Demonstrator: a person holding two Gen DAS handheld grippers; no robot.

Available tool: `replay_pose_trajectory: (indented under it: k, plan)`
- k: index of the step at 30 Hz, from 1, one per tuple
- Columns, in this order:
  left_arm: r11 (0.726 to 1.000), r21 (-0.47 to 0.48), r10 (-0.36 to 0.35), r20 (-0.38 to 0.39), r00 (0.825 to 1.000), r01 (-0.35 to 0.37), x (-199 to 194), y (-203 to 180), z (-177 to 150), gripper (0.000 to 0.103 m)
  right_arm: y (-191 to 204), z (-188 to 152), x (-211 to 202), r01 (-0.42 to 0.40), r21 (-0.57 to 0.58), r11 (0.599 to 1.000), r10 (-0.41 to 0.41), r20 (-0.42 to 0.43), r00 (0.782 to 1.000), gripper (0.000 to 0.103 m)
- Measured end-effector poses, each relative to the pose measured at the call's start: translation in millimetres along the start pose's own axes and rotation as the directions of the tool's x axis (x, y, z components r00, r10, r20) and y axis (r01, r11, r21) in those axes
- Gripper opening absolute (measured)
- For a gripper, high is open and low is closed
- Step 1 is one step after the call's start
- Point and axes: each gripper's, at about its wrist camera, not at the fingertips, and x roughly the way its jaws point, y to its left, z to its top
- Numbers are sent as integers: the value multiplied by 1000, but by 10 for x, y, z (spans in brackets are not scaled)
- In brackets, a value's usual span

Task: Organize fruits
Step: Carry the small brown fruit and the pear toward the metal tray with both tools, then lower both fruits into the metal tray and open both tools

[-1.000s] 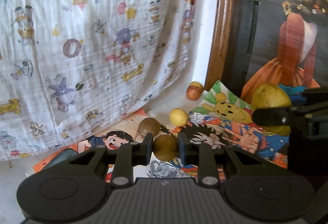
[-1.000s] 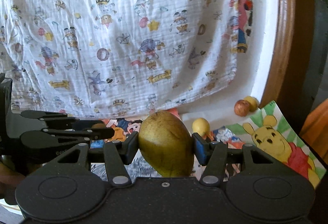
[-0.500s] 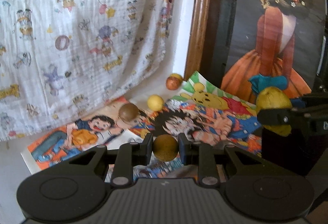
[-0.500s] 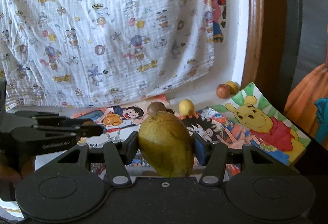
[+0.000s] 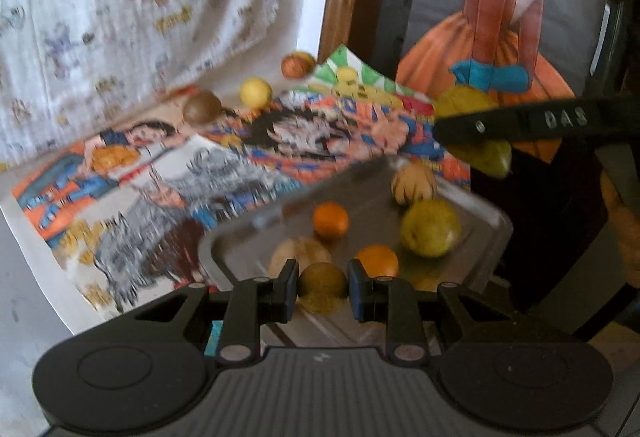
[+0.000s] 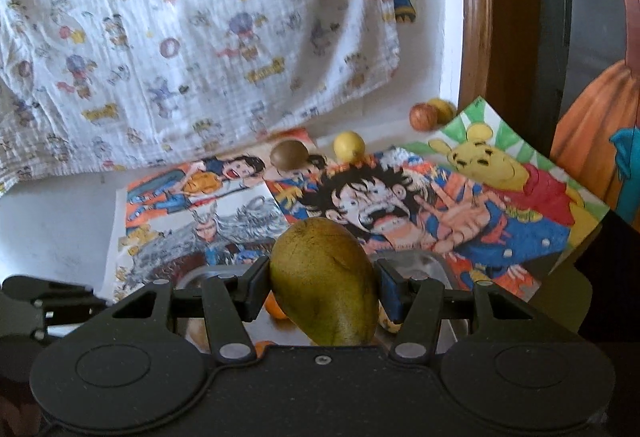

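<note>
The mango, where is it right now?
The mango is clamped in the right gripper, held above the metal tray of fruit.

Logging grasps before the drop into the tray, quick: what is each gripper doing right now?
Left gripper: closed on a small round brown fruit.
Right gripper: closed on a large green mango.

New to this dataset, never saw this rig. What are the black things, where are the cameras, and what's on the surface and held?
No robot: a person holds black two-finger tongs in each hand, with a fisheye camera on each looking along the fingers. The left tongs are shut on a small round brown fruit. The right tongs are shut on a large green-yellow mango. Below sits a grey metal tray with oranges and pale fruits. Behind, on cartoon posters, lie a brown fruit and a yellow one.
</note>
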Motion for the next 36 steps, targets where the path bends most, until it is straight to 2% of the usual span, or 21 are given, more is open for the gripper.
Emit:
replay_pose_trajectory:
  k: [12,24,36]
  plan:
    - [1000,-6,-27,-76,997,27,237,-93,-140,29,-107,-3,542,-1,-8,1000,0,-84,996,57]
    - [999,-18,-32,-114,993,30,384,-74,-191,29,-55,-14,1102,-11,-43,999,3,-175,985,57]
    - [1000,-15,-26,-116,993,24,418,-80,-194,29,-37,-125,1317,-7,-62,998,-7,-221,975,57]
